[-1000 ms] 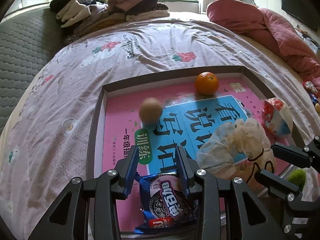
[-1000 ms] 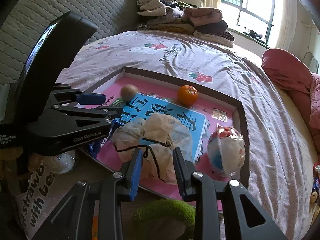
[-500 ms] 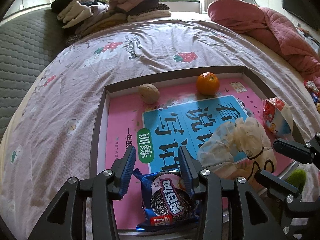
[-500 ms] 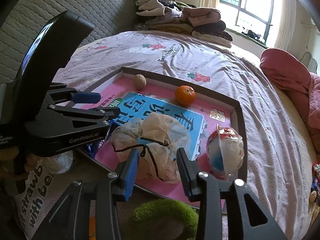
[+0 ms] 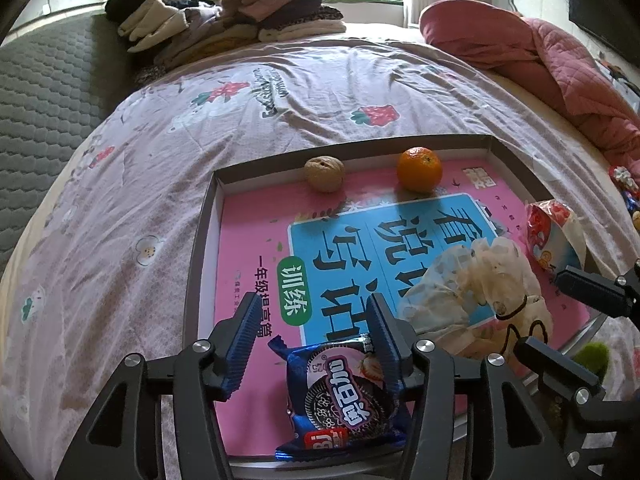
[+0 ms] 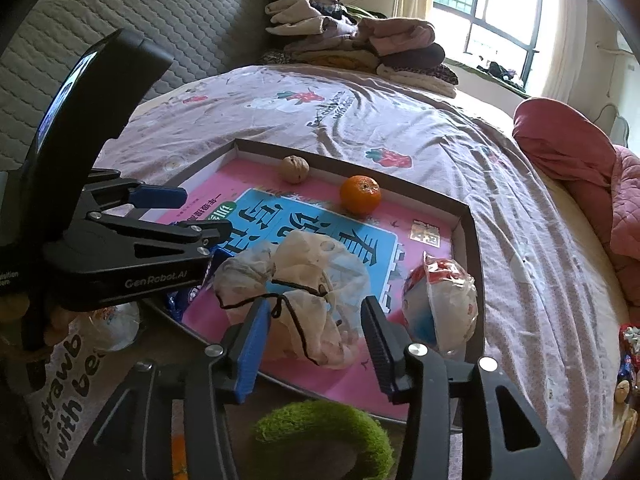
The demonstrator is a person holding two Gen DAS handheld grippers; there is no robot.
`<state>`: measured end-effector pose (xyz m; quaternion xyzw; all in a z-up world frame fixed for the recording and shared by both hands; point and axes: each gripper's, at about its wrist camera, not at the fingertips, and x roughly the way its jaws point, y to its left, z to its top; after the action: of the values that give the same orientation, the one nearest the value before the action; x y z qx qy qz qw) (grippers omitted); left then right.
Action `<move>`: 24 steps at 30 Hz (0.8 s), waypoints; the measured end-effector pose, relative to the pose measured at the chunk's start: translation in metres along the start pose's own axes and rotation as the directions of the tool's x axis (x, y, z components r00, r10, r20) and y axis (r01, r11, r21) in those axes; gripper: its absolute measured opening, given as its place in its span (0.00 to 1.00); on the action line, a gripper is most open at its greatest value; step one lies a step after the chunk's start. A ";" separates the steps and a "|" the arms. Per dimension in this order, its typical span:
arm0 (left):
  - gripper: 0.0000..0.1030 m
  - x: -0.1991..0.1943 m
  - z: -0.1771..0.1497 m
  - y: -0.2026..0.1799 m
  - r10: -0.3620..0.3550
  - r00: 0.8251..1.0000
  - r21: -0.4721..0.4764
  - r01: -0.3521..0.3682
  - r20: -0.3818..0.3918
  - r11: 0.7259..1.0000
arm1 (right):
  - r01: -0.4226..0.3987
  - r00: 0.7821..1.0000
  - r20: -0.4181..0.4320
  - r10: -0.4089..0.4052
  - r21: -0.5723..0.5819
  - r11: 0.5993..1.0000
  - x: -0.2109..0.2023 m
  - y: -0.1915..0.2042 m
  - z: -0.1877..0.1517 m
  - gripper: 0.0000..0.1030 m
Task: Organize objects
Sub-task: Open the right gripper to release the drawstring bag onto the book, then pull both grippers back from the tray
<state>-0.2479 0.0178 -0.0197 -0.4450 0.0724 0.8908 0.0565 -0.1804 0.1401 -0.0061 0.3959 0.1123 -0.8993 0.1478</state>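
1. Left gripper (image 5: 312,338): pitched steeply down over the near edge of the tray (image 5: 200,248), jaws spread and just been opening. The cookie packet (image 5: 344,392) lies flat between them at the near edge; the left pad is clear of it, while the right pad is at the wrapper's edge and contact cannot be told.
2. Right gripper (image 6: 316,336): same downward pitch, beside the left gripper on its right, jaws spread, just been opening. The drawstring bag (image 6: 304,280) sits between and just past the fingertips, pads off it, resting on the tray's near edge.
3. Wrapped snack (image 6: 440,304): near-right corner of the tray, just beside the bag.
4. Walnut (image 5: 324,173) and orange (image 5: 419,169): both against the tray's far edge, well apart from the grippers, walnut nearer the far-left corner.
5. The tray rests on the bed (image 5: 160,160); a green fuzzy object (image 6: 324,428) sits just outside the tray's near edge, under the right gripper.
6. Folded clothes (image 5: 224,36) are stacked at the bed's far edge; a pink quilt (image 5: 540,60) lies at the far-right side.
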 end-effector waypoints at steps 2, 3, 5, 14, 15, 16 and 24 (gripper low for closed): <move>0.58 -0.001 -0.001 -0.001 0.007 1.000 0.001 -0.007 0.003 1.000 | 0.004 1.000 0.007 -0.004 0.000 1.000 -0.001 -0.001 0.001 0.48; 0.58 -0.002 -0.001 0.000 0.007 1.000 0.002 -0.007 0.006 1.000 | 0.005 1.000 0.009 -0.005 0.000 1.000 -0.002 -0.001 0.001 0.48; 0.58 -0.003 0.000 0.000 0.007 1.000 0.000 -0.007 0.008 1.000 | 0.010 1.000 0.016 -0.010 0.003 1.000 -0.003 -0.002 0.002 0.48; 0.61 -0.011 0.003 0.001 0.004 1.000 -0.009 -0.004 0.021 1.000 | 0.013 0.999 0.043 -0.014 0.021 1.000 -0.011 -0.009 0.005 0.49; 0.61 -0.012 0.003 0.001 0.003 1.000 -0.011 -0.003 0.024 1.000 | 0.013 0.999 0.047 -0.014 0.022 1.000 -0.013 -0.009 0.006 0.50; 0.62 -0.015 0.003 0.001 0.002 1.000 -0.012 -0.002 0.028 1.000 | 0.015 0.998 0.054 -0.016 0.024 1.000 -0.014 -0.010 0.007 0.50; 0.68 -0.034 0.005 -0.001 -0.001 0.998 -0.019 0.002 0.064 1.000 | 0.013 0.997 0.081 -0.016 0.032 0.999 -0.023 -0.014 0.012 0.53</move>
<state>-0.2315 0.0184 0.0111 -0.4171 0.0617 0.9051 0.0553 -0.1788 0.1536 0.0195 0.3606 0.0950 -0.9173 0.1396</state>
